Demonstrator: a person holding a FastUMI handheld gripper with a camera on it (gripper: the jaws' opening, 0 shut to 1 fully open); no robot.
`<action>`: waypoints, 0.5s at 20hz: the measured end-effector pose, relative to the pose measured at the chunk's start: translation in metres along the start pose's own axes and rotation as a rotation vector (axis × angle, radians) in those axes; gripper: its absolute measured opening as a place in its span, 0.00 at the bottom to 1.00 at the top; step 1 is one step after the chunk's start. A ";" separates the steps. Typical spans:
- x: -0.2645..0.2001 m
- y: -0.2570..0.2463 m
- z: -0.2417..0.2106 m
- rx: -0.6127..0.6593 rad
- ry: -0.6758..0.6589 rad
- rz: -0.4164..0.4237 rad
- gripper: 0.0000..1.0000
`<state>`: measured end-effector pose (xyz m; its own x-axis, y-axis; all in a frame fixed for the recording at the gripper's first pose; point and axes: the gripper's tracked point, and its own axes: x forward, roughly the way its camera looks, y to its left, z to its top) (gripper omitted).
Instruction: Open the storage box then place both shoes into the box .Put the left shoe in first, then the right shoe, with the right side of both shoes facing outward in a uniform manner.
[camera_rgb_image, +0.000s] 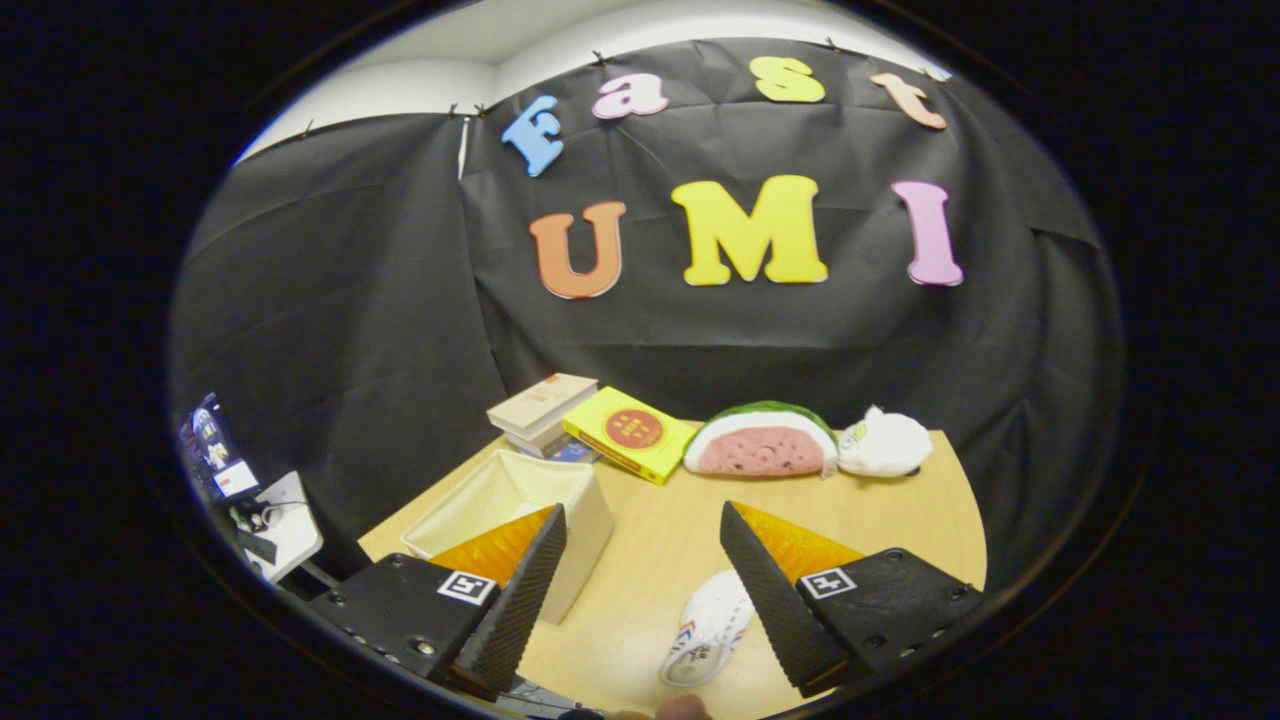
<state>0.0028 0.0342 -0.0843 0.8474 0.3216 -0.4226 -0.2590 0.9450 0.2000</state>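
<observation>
Tongs are spread wide open, holding nothing, hovering over the tabletop. One white shoe lies right below, just inside the right finger. Ahead of the left finger sits the storage box, open on top. Farther back there's a stack of books, a yellow book, a watermelon slice plush and a white plush along the far edge.

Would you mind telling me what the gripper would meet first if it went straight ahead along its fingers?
The open gripper holds nothing; bare table lies ahead, then probably the watermelon toy, though depth is unclear.
</observation>
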 end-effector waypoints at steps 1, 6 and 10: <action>-0.002 -0.016 -0.011 0.013 0.021 -0.016 0.94; 0.010 -0.072 -0.083 0.049 0.175 -0.077 0.94; 0.034 -0.088 -0.144 0.106 0.348 -0.076 0.95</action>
<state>-0.0129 -0.0292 -0.2437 0.6494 0.2693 -0.7112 -0.1363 0.9613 0.2396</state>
